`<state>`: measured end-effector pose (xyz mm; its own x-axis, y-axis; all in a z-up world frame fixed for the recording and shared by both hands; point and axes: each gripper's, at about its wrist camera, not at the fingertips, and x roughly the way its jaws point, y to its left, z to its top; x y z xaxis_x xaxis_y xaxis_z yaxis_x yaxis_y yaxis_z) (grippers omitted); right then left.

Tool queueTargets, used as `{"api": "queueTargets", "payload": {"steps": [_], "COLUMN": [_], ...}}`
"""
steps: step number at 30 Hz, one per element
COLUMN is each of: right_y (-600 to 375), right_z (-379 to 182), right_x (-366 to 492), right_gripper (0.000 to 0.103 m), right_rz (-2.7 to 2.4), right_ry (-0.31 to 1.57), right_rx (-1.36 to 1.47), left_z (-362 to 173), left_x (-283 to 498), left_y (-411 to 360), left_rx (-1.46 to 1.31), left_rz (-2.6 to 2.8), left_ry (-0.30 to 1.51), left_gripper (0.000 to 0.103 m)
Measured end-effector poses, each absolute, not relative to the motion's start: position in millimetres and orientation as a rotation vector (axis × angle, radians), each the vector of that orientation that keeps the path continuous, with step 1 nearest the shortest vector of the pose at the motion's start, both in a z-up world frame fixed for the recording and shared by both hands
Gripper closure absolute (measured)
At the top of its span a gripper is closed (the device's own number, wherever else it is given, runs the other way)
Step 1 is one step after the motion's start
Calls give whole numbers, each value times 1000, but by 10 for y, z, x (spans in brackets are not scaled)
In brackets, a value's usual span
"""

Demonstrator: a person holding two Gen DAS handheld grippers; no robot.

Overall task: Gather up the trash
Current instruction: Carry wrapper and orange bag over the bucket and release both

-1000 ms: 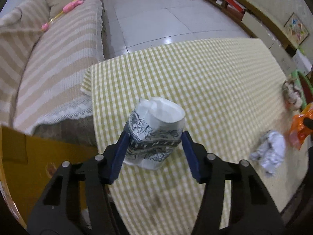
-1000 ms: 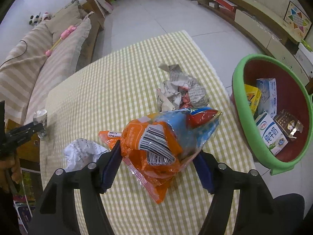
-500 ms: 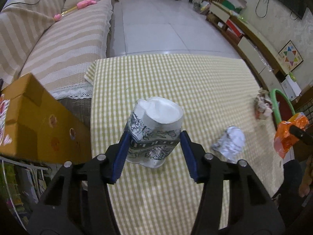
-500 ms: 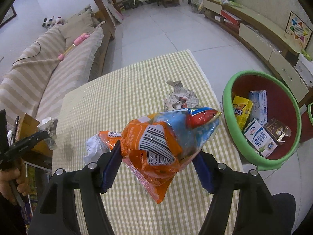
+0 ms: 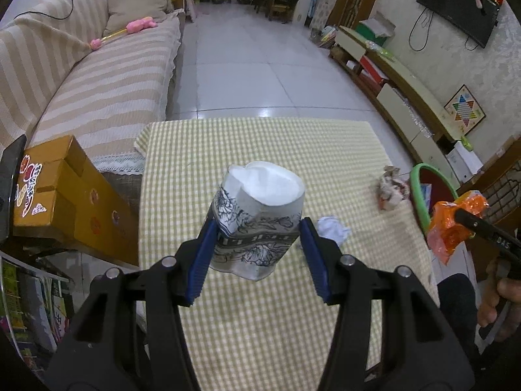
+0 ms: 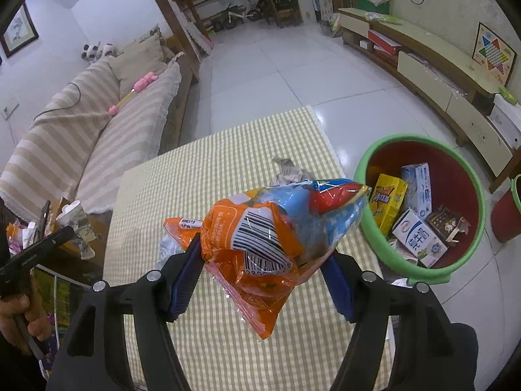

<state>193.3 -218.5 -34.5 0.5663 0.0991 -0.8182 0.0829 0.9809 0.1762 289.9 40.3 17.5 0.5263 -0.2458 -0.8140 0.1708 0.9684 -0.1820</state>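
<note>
My left gripper [image 5: 257, 247] is shut on a crushed white paper cup [image 5: 257, 221] with a dark floral print, held above the near left part of the checked table [image 5: 260, 150]. My right gripper [image 6: 260, 270] is shut on an orange and blue snack bag [image 6: 276, 234], held above the table's right side, left of the green-rimmed red bin [image 6: 469, 251]. The bin holds several cartons. A white paper ball [image 5: 332, 229] and a crumpled printed wad [image 5: 390, 189] lie on the table.
A striped sofa [image 5: 97, 91] stands beyond the table's left. A yellow cardboard box [image 5: 65, 192] sits beside the table's left edge. A low TV cabinet [image 6: 439, 75] runs along the right wall. A second small red bin [image 6: 508, 215] stands at the far right.
Both grippers have risen and pulled back from the table, each still holding its item. More of the room and the bin shows now.
</note>
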Motion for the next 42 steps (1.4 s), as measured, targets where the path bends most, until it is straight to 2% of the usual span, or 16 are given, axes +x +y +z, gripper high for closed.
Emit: {"api": "queueTargets", "payload": {"steps": [18,42], "right_y": [-2891,-4409], "right_z": [-129,-49], "right_x": [1863,1894], "right_gripper": [37,37], "right_rz": [-69,-293], "right_ry": [921,868], "right_rx": [269,391], "left_z": [460,415], "left_x": [3039,3143], "left_y": [-734,-2678], "left_rx": [-63,9], "left_rz": [-436,-744], "left_ry": [941,993], "left_gripper": [52,52]}}
